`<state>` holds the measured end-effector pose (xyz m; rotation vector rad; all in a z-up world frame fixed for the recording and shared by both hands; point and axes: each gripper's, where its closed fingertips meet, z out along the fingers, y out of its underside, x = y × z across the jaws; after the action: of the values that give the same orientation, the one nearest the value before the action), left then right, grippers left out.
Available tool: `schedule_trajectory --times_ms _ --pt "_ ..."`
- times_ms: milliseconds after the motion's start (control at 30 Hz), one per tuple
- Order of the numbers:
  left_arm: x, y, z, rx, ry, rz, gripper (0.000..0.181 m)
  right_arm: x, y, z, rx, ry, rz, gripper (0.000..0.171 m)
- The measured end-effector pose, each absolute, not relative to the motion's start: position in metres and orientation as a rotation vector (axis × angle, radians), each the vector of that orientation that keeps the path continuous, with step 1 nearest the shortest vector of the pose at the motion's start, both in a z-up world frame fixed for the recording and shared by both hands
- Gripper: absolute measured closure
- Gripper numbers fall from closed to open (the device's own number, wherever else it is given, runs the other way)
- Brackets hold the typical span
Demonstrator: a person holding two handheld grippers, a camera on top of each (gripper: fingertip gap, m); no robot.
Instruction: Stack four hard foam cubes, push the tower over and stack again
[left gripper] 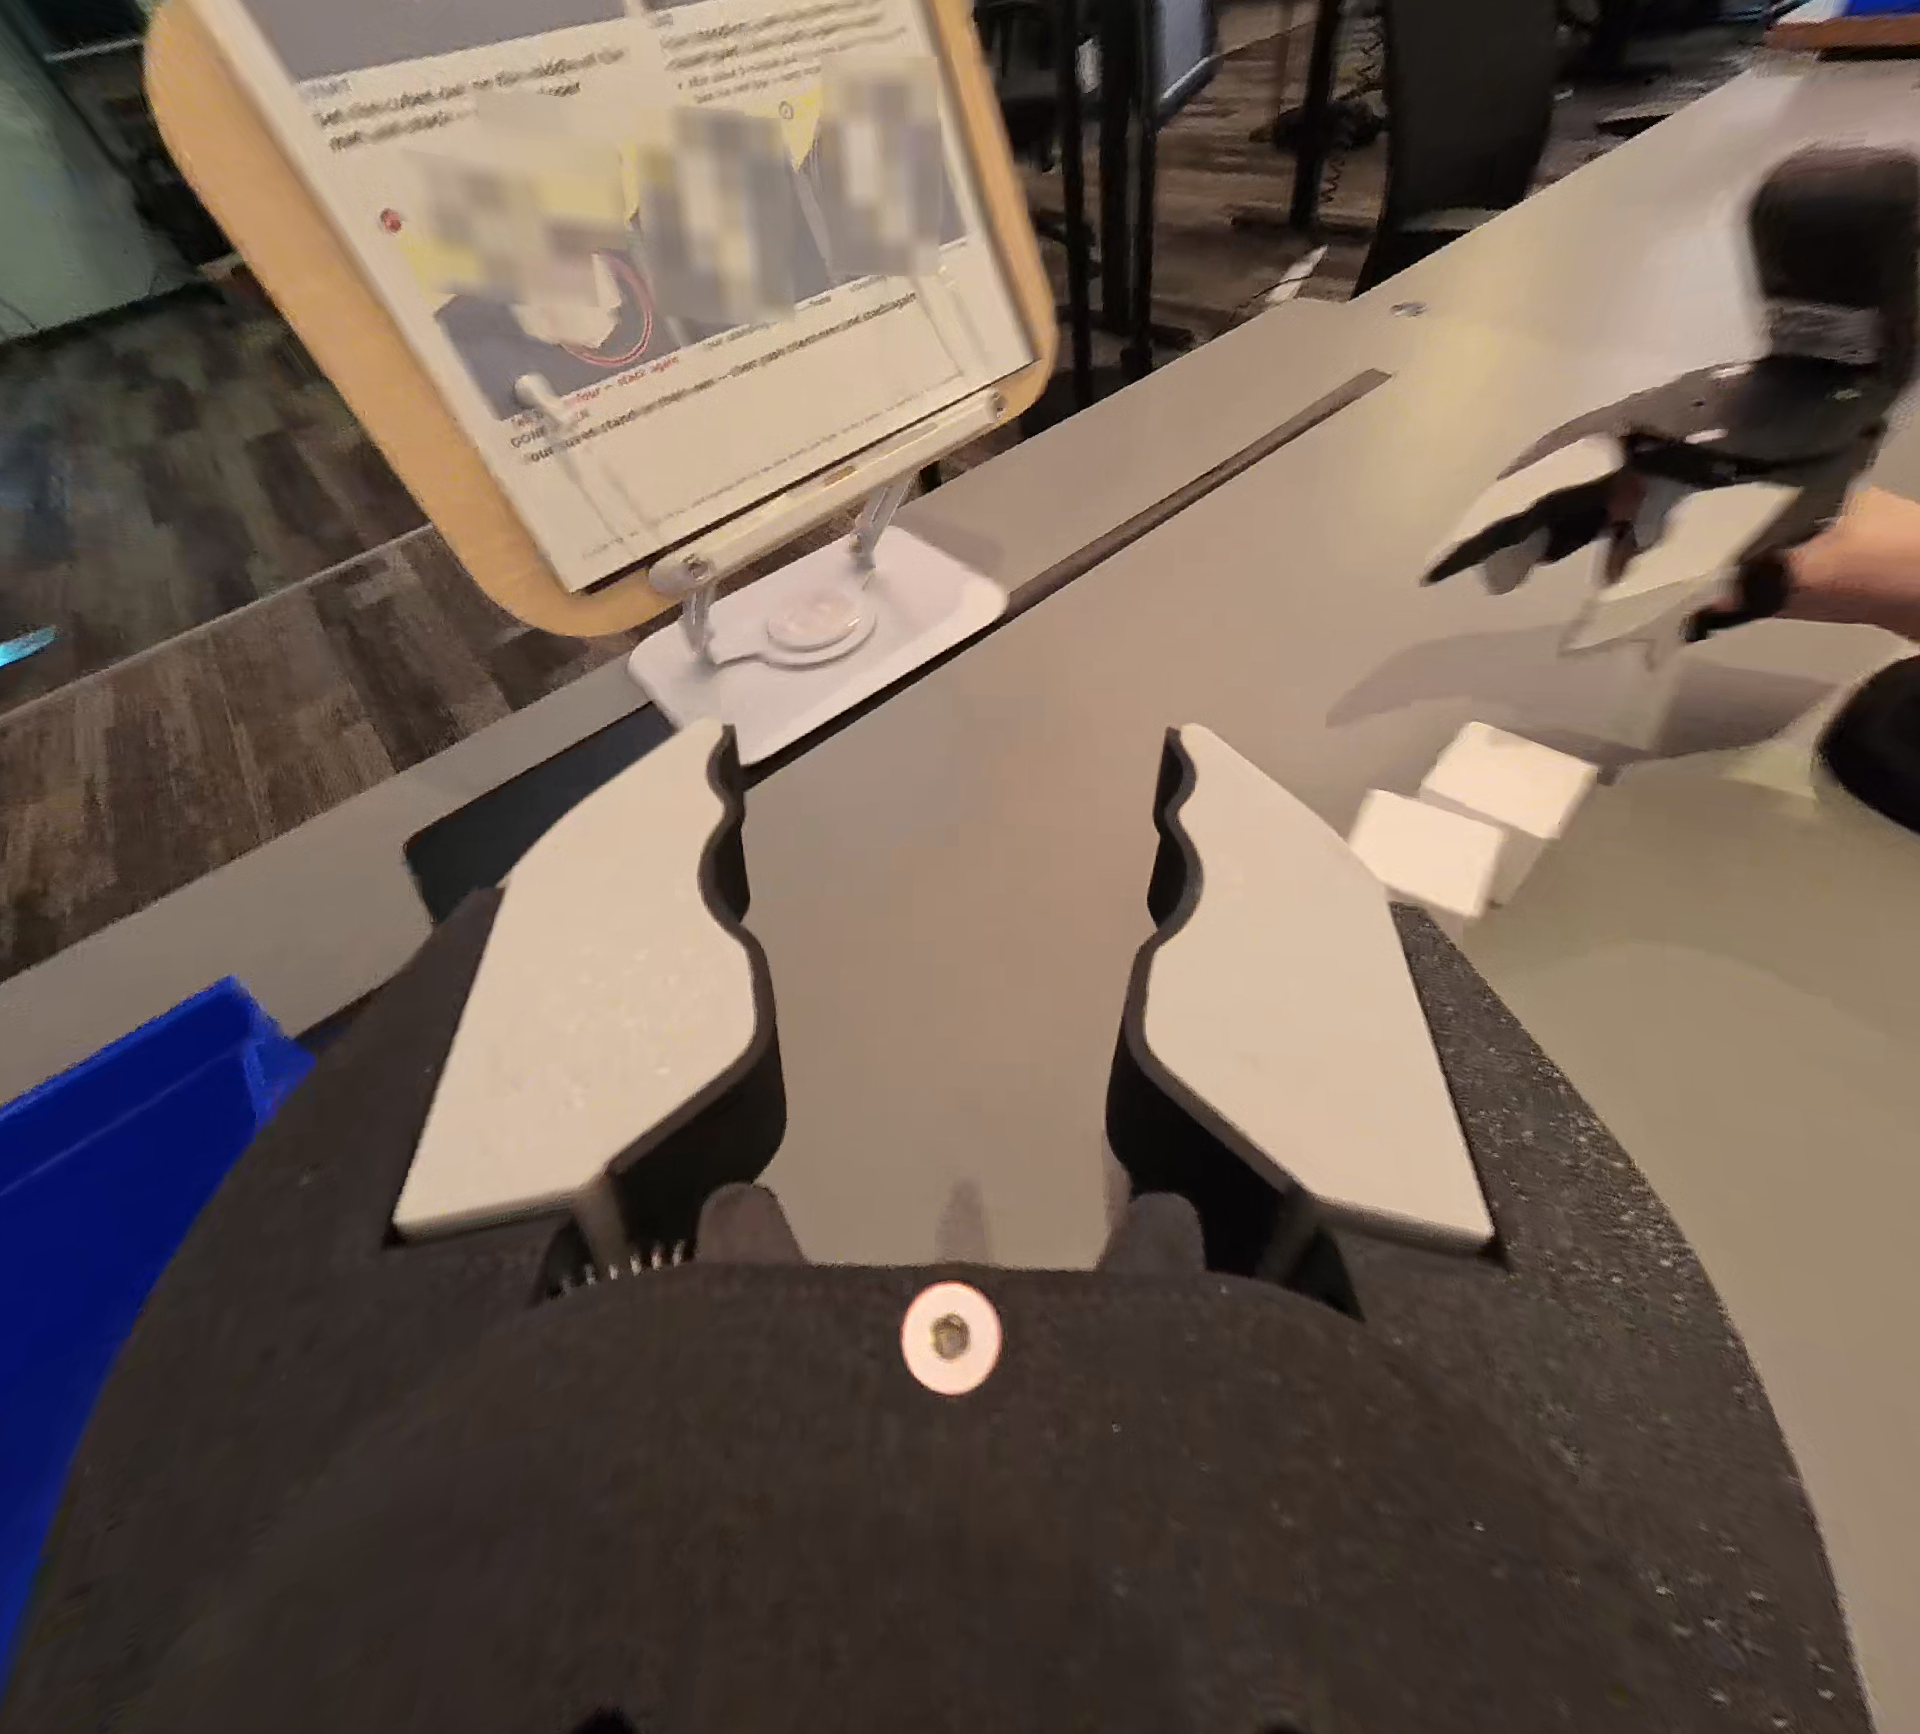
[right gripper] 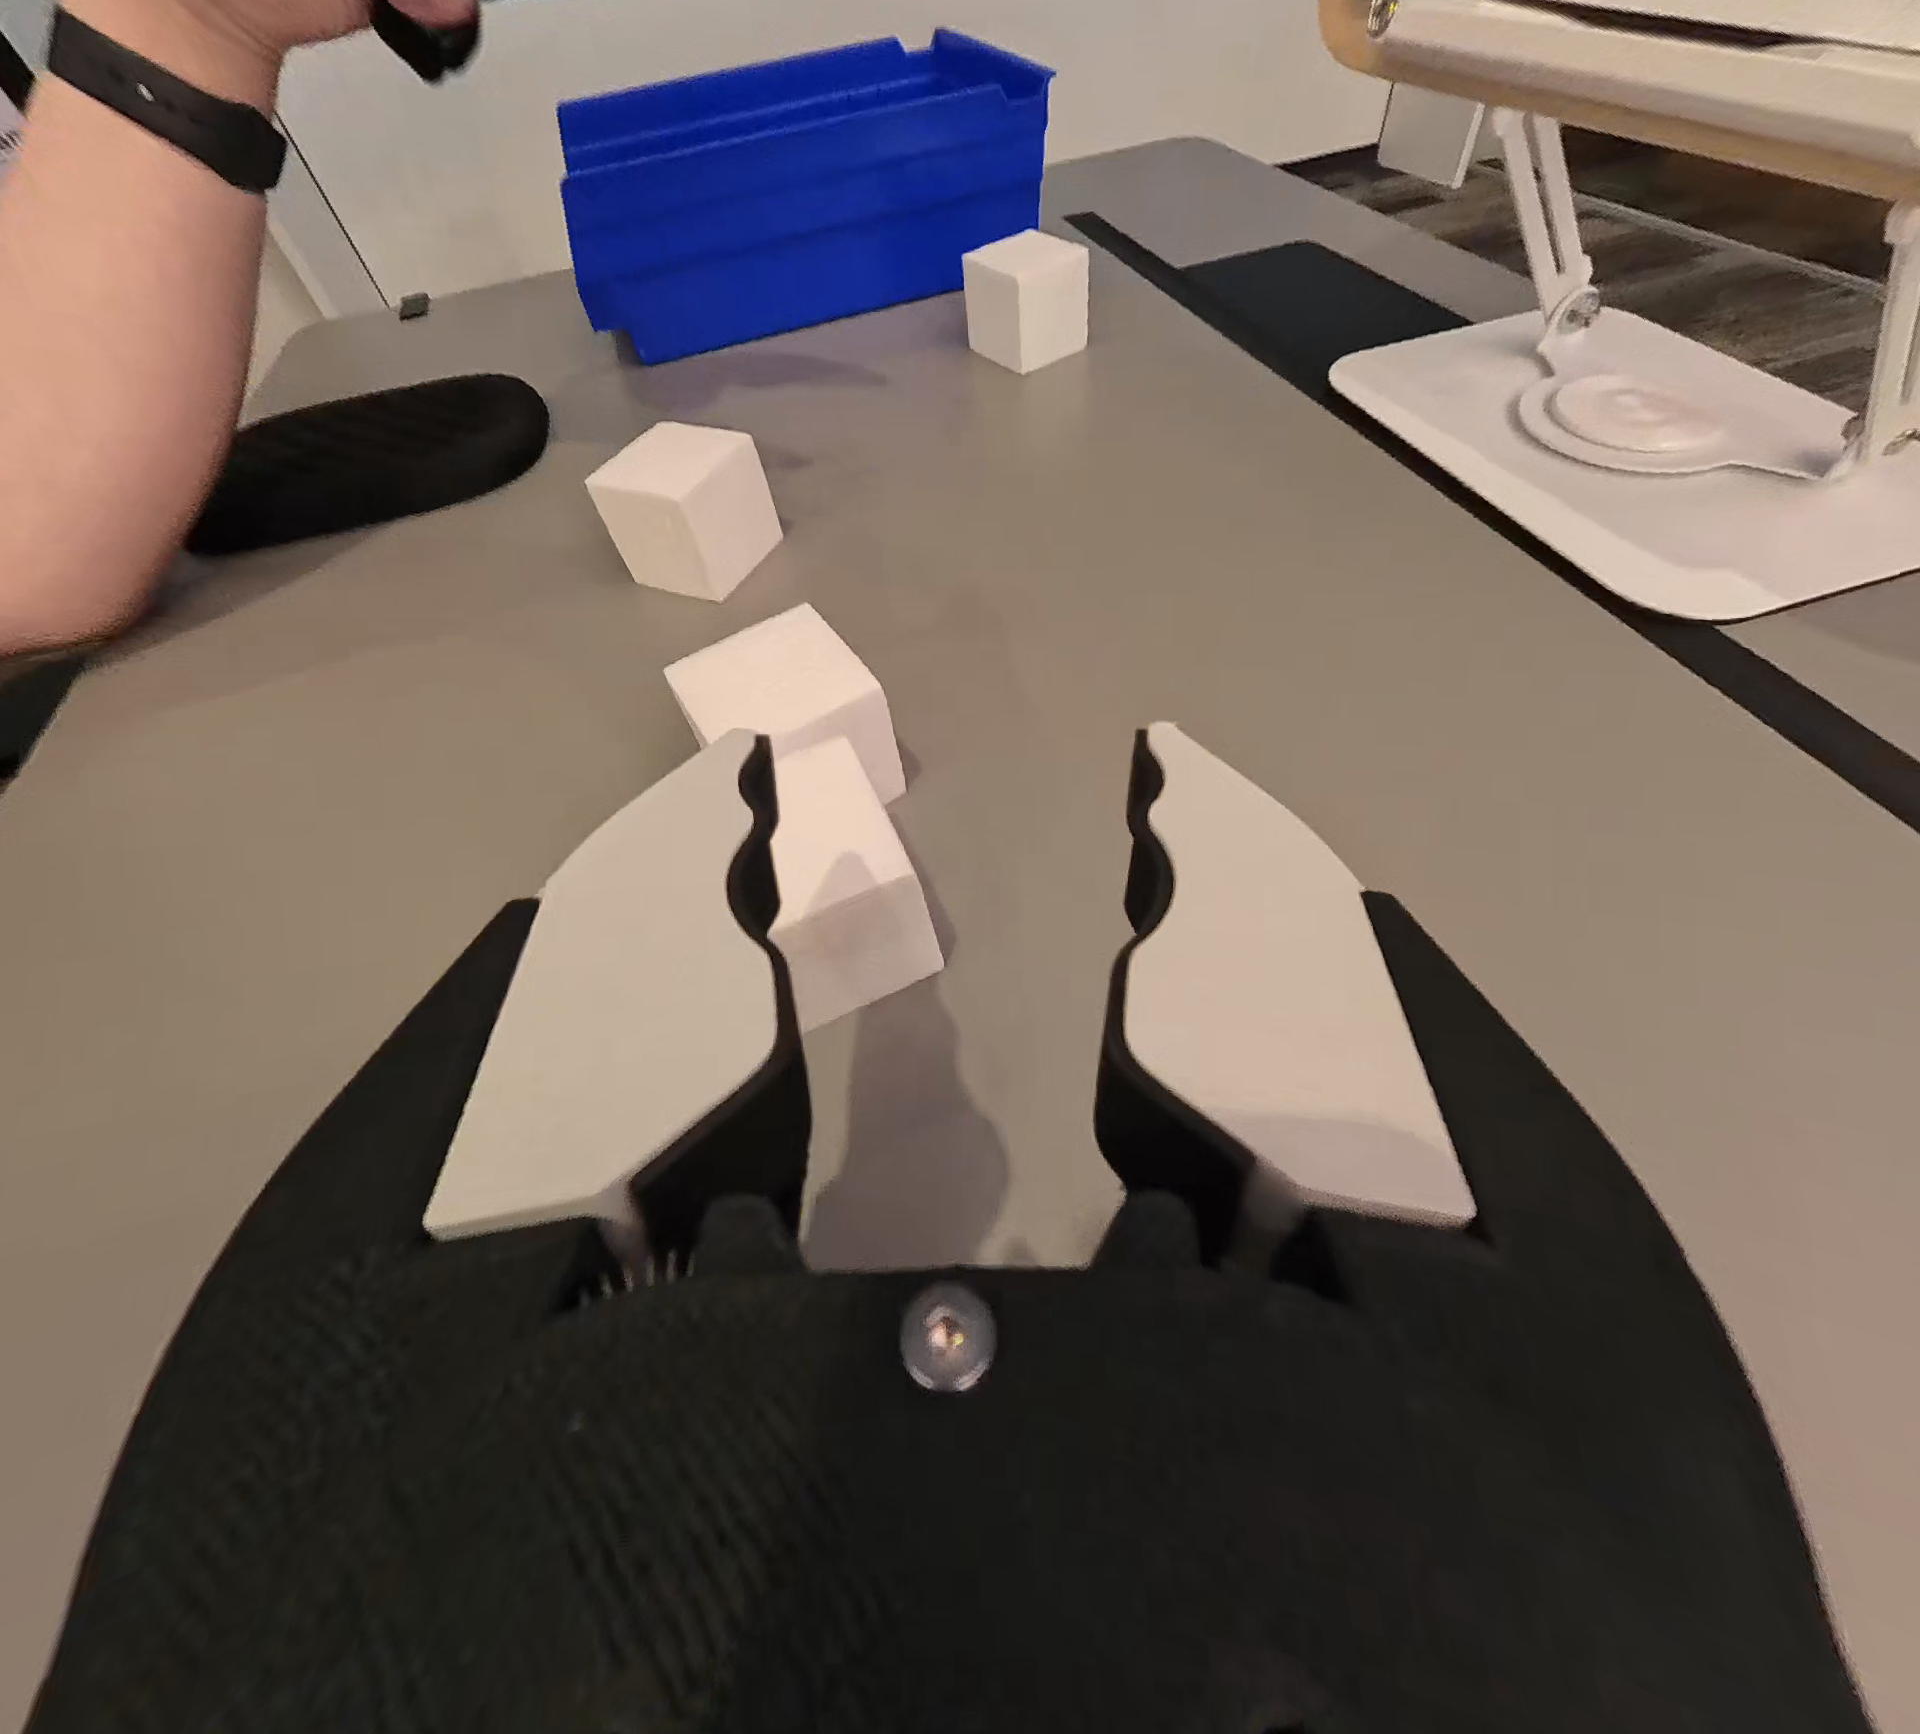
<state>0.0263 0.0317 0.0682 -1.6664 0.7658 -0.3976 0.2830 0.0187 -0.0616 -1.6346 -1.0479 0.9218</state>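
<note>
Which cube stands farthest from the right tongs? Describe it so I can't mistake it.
Find the blue bin at the table's far end. Just off its right corner sits a white cube, upright and alone. The other three lie closer to the right tongs, two of them touching.

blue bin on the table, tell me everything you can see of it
The blue bin is an open-topped rectangular container that looks like moulded plastic, with stepped, ribbed walls and a raised lip at one end. It stands upright on the grey table, at the end far from the right gripper. A white foam cube sits close by its right corner; whether they touch is unclear. Its inside is not visible. The left wrist view catches only a blue corner.
</note>
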Motion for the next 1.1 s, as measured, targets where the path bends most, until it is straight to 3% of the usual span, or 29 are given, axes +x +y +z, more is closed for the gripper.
schedule_trajectory --times_ms 233,533,700,800,933,1100 --pt "-0.019 0.114 -0.008 -2.058 0.320 -0.307 0.094 0.293 0.027 -0.047 -1.594 -0.974 0.921 0.106" --pt "-0.058 0.175 -0.105 -2.275 0.198 0.247 0.084 0.295 0.022 -0.049 -1.608 -0.976 0.926 0.106" --pt "-0.069 0.188 -0.128 -2.364 0.206 0.316 0.098 0.280 0.002 -0.060 -1.610 -1.135 0.985 0.105" --pt "-0.073 0.188 -0.137 -2.387 0.204 0.301 0.114 0.268 -0.011 -0.077 -1.635 -1.254 0.985 0.095" --pt "-0.074 0.184 -0.135 -2.369 0.234 0.287 0.115 0.260 -0.015 -0.103 -1.691 -1.350 0.921 0.088" --pt "-0.064 0.169 -0.111 -2.285 0.296 0.212 0.115 0.257 -0.018 -0.121 -1.760 -1.406 0.926 0.092"
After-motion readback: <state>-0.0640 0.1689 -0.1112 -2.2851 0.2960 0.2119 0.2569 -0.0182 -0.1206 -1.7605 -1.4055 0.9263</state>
